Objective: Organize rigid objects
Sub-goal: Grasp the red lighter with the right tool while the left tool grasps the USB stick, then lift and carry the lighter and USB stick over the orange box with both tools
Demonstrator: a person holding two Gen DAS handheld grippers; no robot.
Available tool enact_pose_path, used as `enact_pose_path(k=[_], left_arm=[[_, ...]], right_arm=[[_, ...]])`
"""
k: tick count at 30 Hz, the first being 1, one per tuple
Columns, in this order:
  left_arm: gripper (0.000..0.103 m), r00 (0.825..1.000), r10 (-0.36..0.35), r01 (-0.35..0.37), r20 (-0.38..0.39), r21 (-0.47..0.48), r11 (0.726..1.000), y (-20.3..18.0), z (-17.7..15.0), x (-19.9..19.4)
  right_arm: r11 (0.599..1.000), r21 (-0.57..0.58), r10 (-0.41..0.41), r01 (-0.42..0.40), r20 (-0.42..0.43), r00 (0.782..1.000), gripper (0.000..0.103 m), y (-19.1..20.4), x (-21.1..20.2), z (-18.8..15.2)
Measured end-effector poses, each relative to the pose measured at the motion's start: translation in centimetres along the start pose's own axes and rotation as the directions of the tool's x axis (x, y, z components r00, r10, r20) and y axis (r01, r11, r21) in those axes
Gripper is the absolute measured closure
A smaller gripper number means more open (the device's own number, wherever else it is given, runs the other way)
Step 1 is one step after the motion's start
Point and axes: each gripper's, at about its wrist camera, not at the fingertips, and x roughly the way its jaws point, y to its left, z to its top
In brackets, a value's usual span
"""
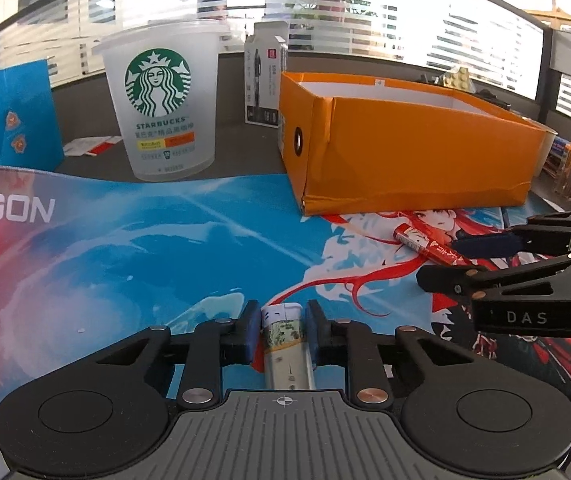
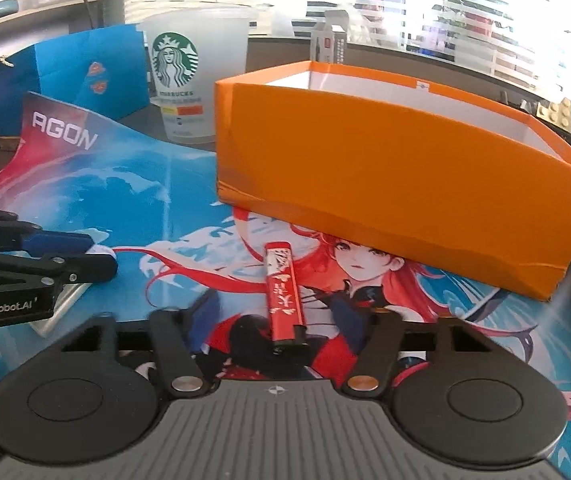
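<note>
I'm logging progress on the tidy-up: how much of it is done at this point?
Nothing visibly done: the orange box shows only bare white inner walls, its floor hidden. In hand: the left gripper brackets a white lighter; the right gripper stands open around a red lighter lying on the mat. Both remain outside the box.

starbucks cup [image 1: 161, 100] beside blue paper bag [image 1: 9, 116].
</note>
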Motion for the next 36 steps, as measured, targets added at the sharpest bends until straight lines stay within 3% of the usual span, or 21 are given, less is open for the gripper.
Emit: enact_pose_path(k=[3, 5, 12, 36], left_arm=[[0.082, 1.0, -0.007, 0.007, -0.002, -0.01, 1.0, 0.2, 0.0, -0.1], [0.082, 1.0, -0.011, 0.011, -0.008, -0.015, 1.0, 0.3, 0.1, -0.1], [0.082, 0.999, -0.018, 0.017, -0.03, -0.03, 0.999, 0.5, 0.6, -0.1], [0.082, 0.997, -0.046, 0.045, 0.064, 0.029, 0.999, -1.4, 4.0, -1.9]], right_arm=[[1.0, -0.009, 0.002, -0.001, 0.011, 1.0, 0.08, 0.6, -0.1, -0.1], [1.0, -0.004, -0.004, 0.004, 0.015, 1.0, 0.085, 0.6, -0.2, -0.1], [1.0, 0.016, -0.011, 0.011, 0.009, 1.0, 0.085, 0.3, -0.8, -0.2], [0.996, 0.037, -0.088, 0.084, 0.122, 0.989, 0.085, -0.8, -5.2, 1.4]])
